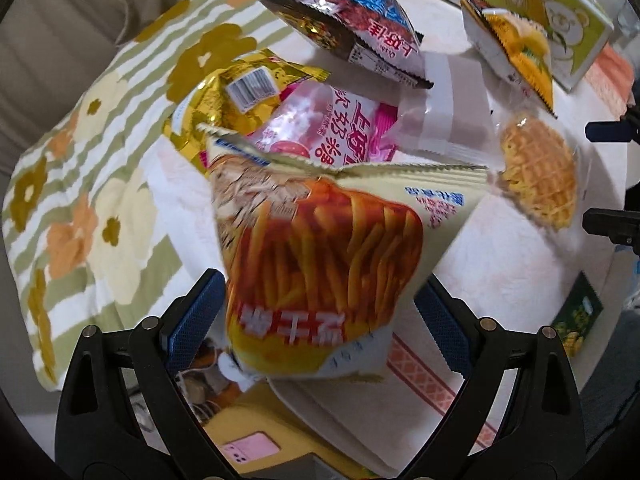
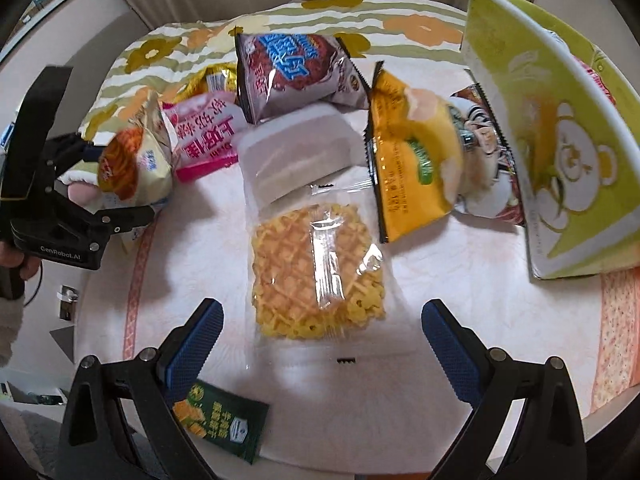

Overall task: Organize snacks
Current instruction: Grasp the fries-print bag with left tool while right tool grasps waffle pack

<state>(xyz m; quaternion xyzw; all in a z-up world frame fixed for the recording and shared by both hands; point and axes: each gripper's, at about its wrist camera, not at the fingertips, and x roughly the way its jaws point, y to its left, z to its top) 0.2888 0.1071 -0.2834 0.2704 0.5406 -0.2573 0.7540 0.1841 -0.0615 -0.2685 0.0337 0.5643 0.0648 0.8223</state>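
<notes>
My left gripper (image 1: pixel 320 312) is shut on a cream bag of potato sticks (image 1: pixel 320 256) and holds it lifted above the table; it also shows at the left of the right wrist view (image 2: pixel 132 164). My right gripper (image 2: pixel 320 332) is open and empty, just short of a clear-wrapped waffle snack (image 2: pixel 316 272) lying flat. Behind lie a pink bag (image 2: pixel 208 140), a gold bag (image 1: pixel 224 100), a brown-and-blue bag (image 2: pixel 288 72), a white pack (image 2: pixel 296 152) and a yellow bag (image 2: pixel 412 164). A green bear-print box (image 2: pixel 560 152) stands at the right.
A small dark green packet (image 2: pixel 224 424) lies at the table's front edge. A floral cushion (image 1: pixel 80 200) borders the table's far side. The white tablecloth (image 2: pixel 460 280) has an orange patterned border. A yellow thing with a pink phone (image 1: pixel 252 448) sits below the table.
</notes>
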